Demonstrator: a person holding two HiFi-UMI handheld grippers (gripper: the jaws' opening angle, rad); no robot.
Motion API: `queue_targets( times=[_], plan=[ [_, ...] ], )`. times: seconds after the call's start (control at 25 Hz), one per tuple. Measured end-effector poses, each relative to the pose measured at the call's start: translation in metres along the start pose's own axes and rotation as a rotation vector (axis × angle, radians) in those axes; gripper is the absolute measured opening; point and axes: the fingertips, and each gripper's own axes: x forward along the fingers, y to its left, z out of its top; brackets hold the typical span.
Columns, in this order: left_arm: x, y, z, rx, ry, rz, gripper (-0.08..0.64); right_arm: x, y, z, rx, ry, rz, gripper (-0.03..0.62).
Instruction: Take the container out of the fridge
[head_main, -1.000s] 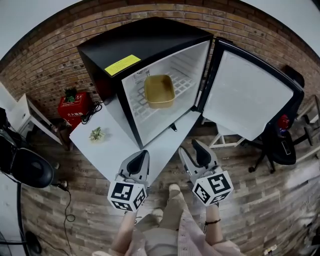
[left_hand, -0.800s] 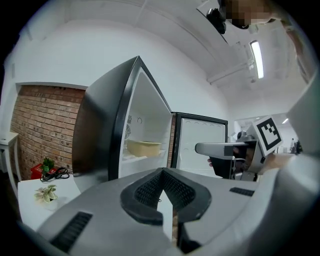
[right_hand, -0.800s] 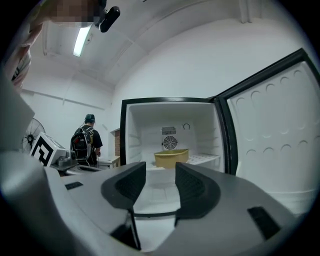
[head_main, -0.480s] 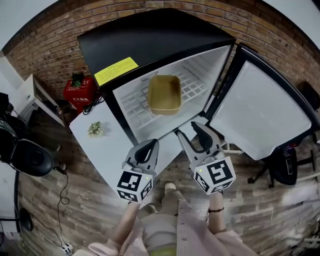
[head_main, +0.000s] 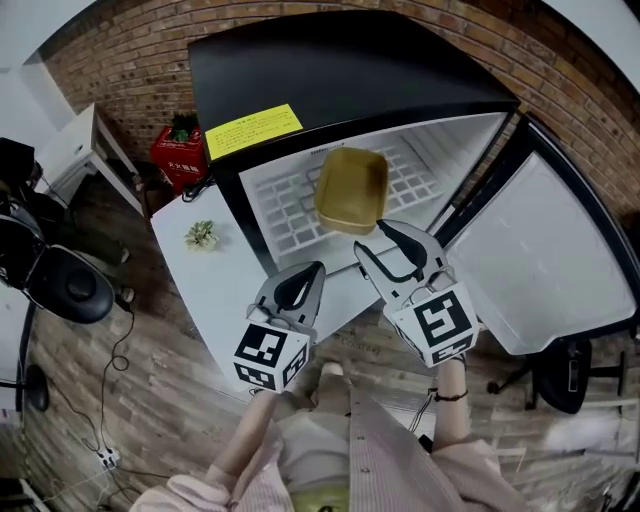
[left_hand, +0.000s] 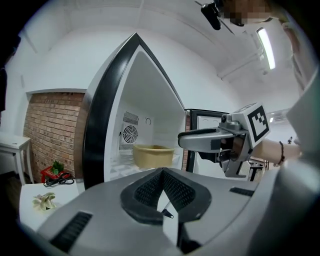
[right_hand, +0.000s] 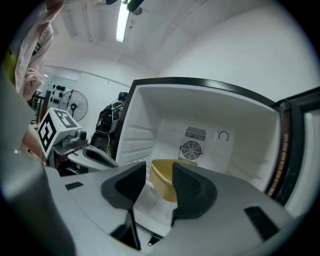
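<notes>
Holds left tongs (left_hand: 161, 174) clenched tip to tip with nothing in them, low in front of the open fridge (head_main: 330, 70). Holds right tongs (right_hand: 159, 170) released, jaws apart and empty – points them into the fridge mouth, a little ahead of the left pair. Frames the tan container (head_main: 352, 188) in that gap, farther back, touching neither jaw. Sits upright on the white wire shelf (head_main: 285, 210) inside the fridge, toward the back wall and its round fan grille (right_hand: 190, 149). Hangs wide open to the right – fridge door (head_main: 540, 250), white inner face showing. Carries a yellow label (head_main: 253, 131) on the black top. Stands on a white desk (head_main: 215, 290), with a small green sprig (head_main: 201, 234) on the desk just beside the fridge. Past the desk's far corner, red box (head_main: 178, 160) near the brick wall (head_main: 120, 50); black chair (head_main: 65, 290) on the wood floor at left.
</notes>
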Motion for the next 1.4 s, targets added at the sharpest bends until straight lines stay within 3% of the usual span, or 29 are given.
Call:
queue_targets(
  times=[0.48,0.72,1.08,1.2,1.4],
  plan=[
    [0.016,-0.008,-0.004,-0.014,-0.012,0.014,-0.008,0.029,0.004,-0.013,-0.302,0.217,0.252,0.17],
    [0.018,-0.014,-0.007,-0.016,0.008,-0.016,-0.008,0.034,0.007,-0.028,-0.484,0.371,0.296,0.17],
    [0.02,-0.018,-0.008,-0.024,0.035,-0.077,-0.008,0.042,0.012,-0.046,-0.577,0.512,0.346,0.155],
    [0.018,-0.016,-0.011,-0.033,0.042,-0.083,-0.008,0.044,0.012,-0.048,-0.607,0.525,0.333,0.066],
    [0.014,-0.012,-0.01,-0.037,0.035,-0.088,-0.008,0.043,0.014,-0.047,-0.613,0.537,0.339,0.054]
  ],
)
